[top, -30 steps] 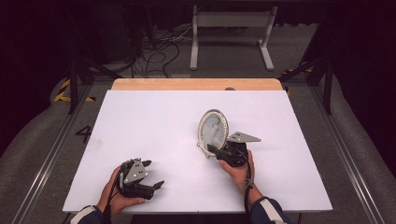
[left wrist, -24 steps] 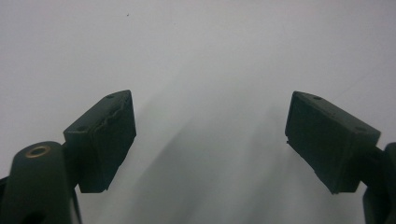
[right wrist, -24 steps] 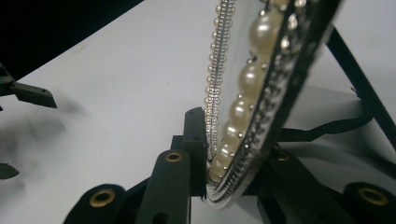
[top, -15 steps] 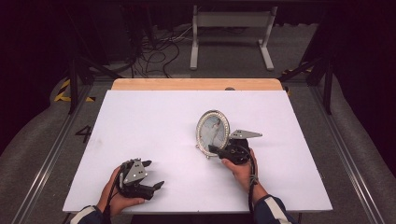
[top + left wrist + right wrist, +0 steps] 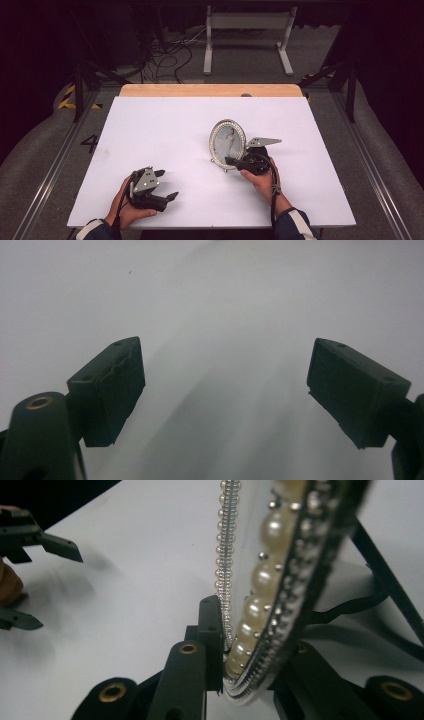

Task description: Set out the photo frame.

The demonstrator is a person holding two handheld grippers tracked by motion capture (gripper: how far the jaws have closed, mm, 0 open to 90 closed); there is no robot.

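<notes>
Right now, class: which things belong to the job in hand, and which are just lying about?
In the job:
- oval pearl-rimmed photo frame
- right gripper, jaws clamped on its rim

Lying about:
- left gripper, jaws open, idle
- white table
- cables on the floor

The left gripper (image 5: 162, 187) rested low at the near left, held in the left hand (image 5: 125, 207), its jaws spread wide with nothing between them. The right gripper (image 5: 231, 161), right of centre, had just been closing and was clamped, its right hand (image 5: 260, 180) behind it.
</notes>
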